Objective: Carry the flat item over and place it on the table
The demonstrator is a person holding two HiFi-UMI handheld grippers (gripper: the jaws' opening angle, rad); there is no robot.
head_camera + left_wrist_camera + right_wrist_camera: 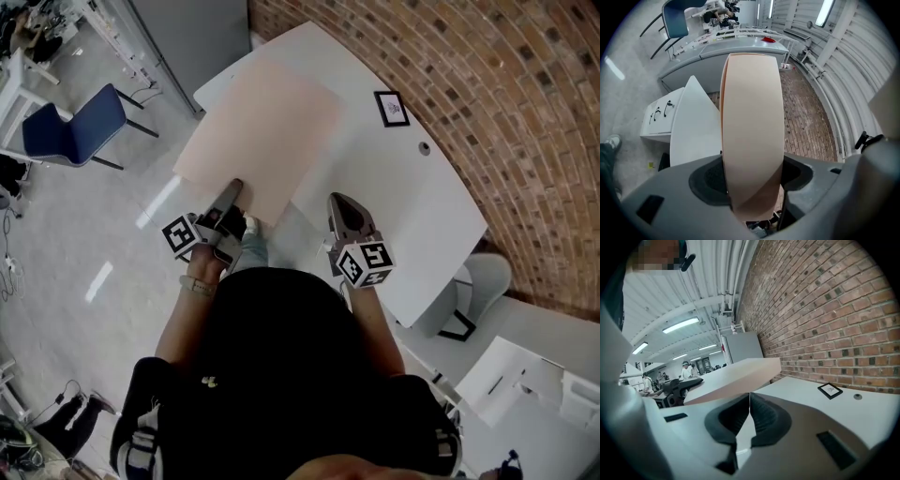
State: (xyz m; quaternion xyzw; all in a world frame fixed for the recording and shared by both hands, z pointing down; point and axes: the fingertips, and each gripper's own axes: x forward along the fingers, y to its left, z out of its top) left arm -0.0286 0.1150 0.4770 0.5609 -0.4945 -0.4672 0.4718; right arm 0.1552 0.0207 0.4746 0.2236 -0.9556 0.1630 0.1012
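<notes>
- The person stands at the near edge of the white table (412, 234), both forearms bent forward from the elbows, the left one bare with a band at the wrist.
- The left gripper (234, 189) points ahead and slightly right, its marker cube turned toward the floor side. Its jaws are pinching the near edge of the flat beige board (258, 136); in the left gripper view the board (752, 131) runs straight out from between the pads.
- The right gripper (339, 200) hovers over the table just right of the board, apart from it, jaws pressed together with nothing between them.
- The board reaches away over the tabletop, its left side overhanging the floor; in the right gripper view its far corner (764, 366) is clear of the table (811, 397).
- Beyond it a small black-framed card (391, 108) lies near the brick wall (497, 103).
</notes>
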